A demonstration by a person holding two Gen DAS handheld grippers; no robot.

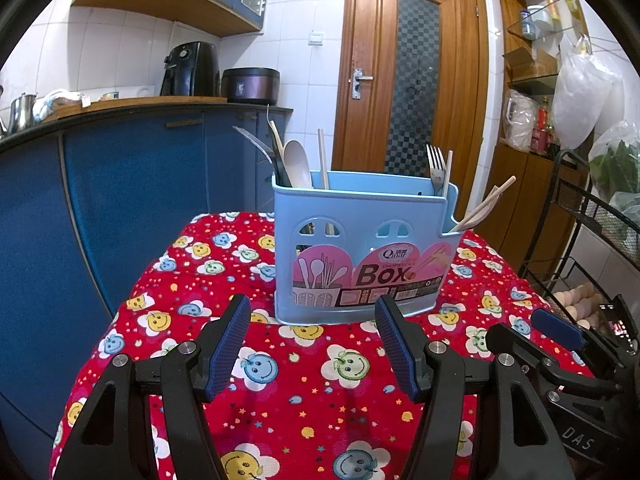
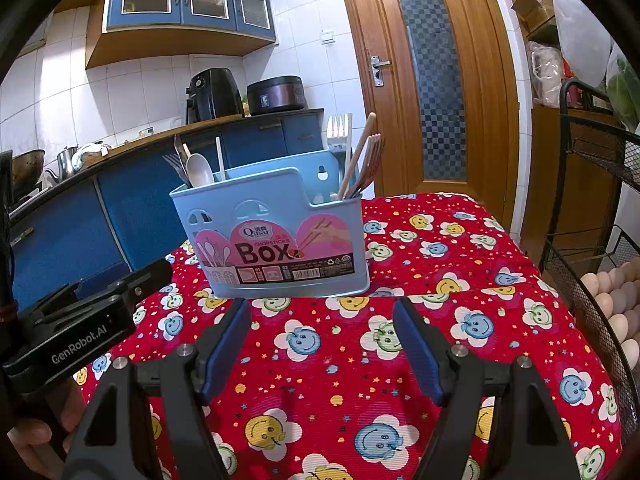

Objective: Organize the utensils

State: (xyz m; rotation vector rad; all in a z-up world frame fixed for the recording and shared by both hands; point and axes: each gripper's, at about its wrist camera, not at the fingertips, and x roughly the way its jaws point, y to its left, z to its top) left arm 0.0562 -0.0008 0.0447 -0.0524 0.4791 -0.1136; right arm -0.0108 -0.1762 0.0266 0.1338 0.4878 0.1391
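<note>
Straight ahead of both claws: pale blue plastic chopsticks box [image 1: 362,252] upright on the red smiley-flower tablecloth [image 1: 280,392]. Left gripper [image 1: 312,346] spread wide, holding nothing; right gripper [image 2: 322,354] likewise wide and bare. Inside the box, upright and leaning: beige spoon [image 1: 298,164], steel fork [image 1: 436,164], wooden chopsticks [image 1: 486,206] slanting out of the right-hand compartment. Nothing loose near the box. Probably near done; right gripper nearer those slanting chopsticks.

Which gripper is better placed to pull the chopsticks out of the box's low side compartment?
Right, probably. The chopsticks lean out of the blue box at its right end, nearer the right gripper. The left gripper, equally open and empty, faces the spoon end.
</note>
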